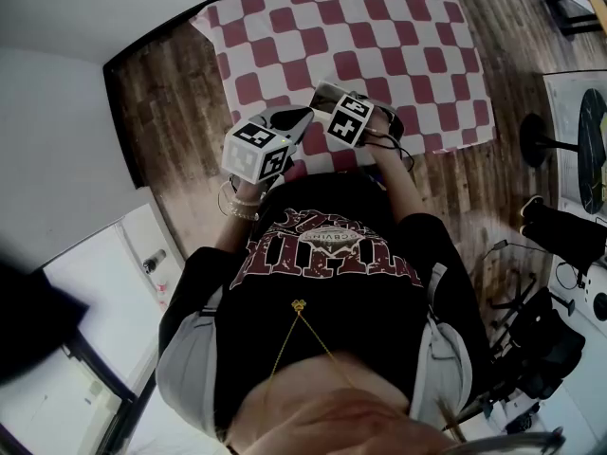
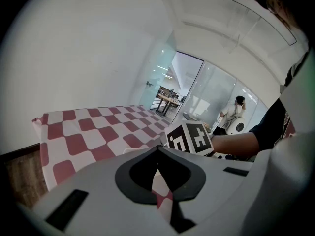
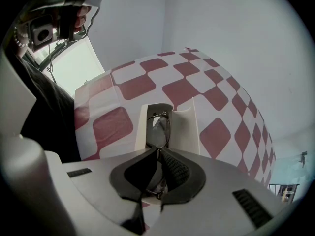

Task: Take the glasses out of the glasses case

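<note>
My right gripper (image 3: 158, 150) is shut on a pair of thin metal-framed glasses (image 3: 158, 129). They stand on edge between the jaws, one lens sticking out just above the open white glasses case (image 3: 197, 127). The case lies on the red-and-white checked tablecloth (image 3: 133, 87). My left gripper (image 2: 157, 151) is shut, and only cloth shows through the gap behind its tips. A white strip just past those tips may be the case, and the right gripper's marker cube (image 2: 189, 137) sits close on the right. In the head view both grippers, left (image 1: 294, 121) and right (image 1: 327, 98), hover at the table's near edge.
The checked table (image 1: 379, 27) stands on a wood floor (image 1: 171, 93), against a white wall on the left. Black stands and cables (image 1: 541, 330) crowd the floor to the right. Far off in the left gripper view, a seated person (image 2: 234, 113) shows behind glass partitions.
</note>
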Action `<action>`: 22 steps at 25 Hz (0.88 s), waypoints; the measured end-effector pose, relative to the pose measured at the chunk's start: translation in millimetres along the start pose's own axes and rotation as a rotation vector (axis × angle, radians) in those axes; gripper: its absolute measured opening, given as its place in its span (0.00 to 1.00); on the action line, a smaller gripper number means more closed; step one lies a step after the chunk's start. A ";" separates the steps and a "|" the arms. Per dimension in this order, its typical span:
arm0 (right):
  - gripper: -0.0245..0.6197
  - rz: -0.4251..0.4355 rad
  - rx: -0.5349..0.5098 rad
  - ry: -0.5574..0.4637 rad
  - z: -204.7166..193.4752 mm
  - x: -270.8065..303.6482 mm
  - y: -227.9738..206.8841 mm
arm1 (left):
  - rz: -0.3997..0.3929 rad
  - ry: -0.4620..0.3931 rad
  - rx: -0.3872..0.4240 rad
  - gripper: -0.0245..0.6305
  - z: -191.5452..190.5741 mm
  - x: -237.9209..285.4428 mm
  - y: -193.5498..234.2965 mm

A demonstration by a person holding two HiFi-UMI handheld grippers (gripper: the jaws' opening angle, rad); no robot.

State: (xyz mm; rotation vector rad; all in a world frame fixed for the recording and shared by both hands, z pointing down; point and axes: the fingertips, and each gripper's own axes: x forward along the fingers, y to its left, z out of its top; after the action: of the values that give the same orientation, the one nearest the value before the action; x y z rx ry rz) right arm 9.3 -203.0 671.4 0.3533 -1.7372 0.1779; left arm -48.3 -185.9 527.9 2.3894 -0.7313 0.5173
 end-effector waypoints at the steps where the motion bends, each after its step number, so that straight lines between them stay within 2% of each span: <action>1: 0.08 0.000 -0.001 -0.001 0.1 0.0 0.3 | 0.000 0.001 0.000 0.04 -0.4 -0.1 -0.1; 22: 0.08 -0.055 -0.017 -0.059 0.2 -3.5 1.0 | 0.004 0.005 -0.003 0.04 -4.4 -0.7 0.1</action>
State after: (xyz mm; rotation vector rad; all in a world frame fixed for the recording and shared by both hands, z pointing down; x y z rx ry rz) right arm 9.3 -201.6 668.0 0.3970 -1.7842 0.1140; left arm -49.7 -182.9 530.9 2.3835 -0.7339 0.5230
